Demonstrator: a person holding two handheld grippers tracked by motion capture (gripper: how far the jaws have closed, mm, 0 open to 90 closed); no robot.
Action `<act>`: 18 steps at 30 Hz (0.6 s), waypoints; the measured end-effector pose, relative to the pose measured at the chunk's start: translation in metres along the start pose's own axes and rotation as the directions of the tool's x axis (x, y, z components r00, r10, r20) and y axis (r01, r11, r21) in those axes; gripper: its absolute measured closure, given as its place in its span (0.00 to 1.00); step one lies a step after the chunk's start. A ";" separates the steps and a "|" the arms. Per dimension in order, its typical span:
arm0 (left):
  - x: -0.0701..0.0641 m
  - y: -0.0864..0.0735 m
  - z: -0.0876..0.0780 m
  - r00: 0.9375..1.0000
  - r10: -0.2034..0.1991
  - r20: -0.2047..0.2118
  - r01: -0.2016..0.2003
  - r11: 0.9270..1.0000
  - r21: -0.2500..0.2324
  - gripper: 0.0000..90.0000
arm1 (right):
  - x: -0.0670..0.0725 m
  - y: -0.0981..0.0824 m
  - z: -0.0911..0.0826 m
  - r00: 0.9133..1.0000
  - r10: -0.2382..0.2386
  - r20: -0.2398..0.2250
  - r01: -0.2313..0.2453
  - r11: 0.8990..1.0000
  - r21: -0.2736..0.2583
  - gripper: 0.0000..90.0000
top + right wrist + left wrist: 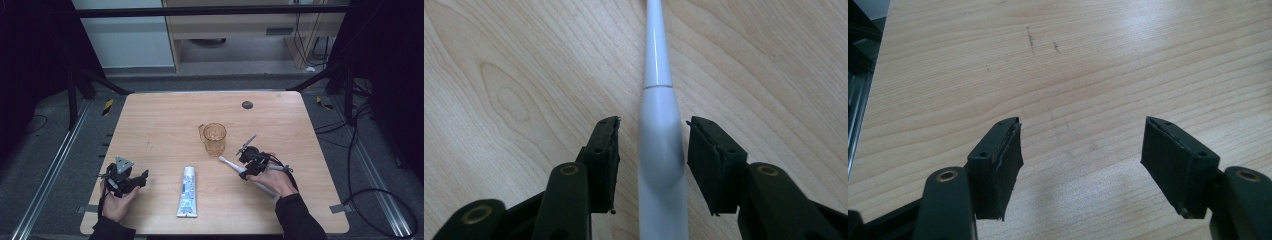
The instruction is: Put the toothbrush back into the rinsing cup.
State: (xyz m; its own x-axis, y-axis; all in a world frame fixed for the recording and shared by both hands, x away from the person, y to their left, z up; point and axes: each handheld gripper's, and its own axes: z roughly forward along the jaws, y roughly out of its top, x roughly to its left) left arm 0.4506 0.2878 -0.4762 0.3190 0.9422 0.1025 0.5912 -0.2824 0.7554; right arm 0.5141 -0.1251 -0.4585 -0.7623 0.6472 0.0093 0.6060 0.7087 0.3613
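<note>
Toothbrush (659,145), white and apparently electric, lay on the wooden table (150,130) toward its right side, its head end pointing at an amber glass mug (214,138) that stood upright near the table's middle. The right gripper (251,161) straddled the thick handle: in the right gripper view the two black jaws stood either side of the white body, with a sliver of space visible on the left and the right pad very near or just touching, so the pinch did not look complete. The step in hand appeared to be the grasp on the brush, with the lift not yet begun.

The left gripper (131,179) rested near the table's front left corner, well apart from everything, its jaws spread wide over bare wood in the left gripper view and holding nothing. A tube of toothpaste (188,192) lay flat between the two hands, cap end toward the person.

The next move would likely call for closing squarely on the handle's fattest part, since the smooth, rounded body could roll or slip out of a loose or off-centre pinch, then raising it level before carrying it anywhere near the mug.
</note>
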 end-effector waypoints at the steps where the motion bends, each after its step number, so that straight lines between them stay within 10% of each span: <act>1: 0.000 0.000 0.000 1.000 0.000 0.000 0.000 1.000 0.001 0.35 | 0.000 0.000 0.001 1.000 0.002 -0.002 -0.002 1.000 0.010 0.62; 18: 0.000 0.000 0.002 1.000 0.003 0.002 -0.003 1.000 0.010 0.36 | -0.004 0.000 0.011 1.000 0.020 0.008 -0.021 0.998 0.060 0.73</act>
State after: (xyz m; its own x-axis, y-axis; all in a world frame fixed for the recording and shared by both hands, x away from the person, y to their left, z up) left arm 0.4513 0.2873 -0.4775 0.3227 0.9409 0.1033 0.5975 -0.2871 0.7487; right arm 0.5195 -0.1245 -0.4688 -0.7480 0.6636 0.0090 0.6343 0.7108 0.3041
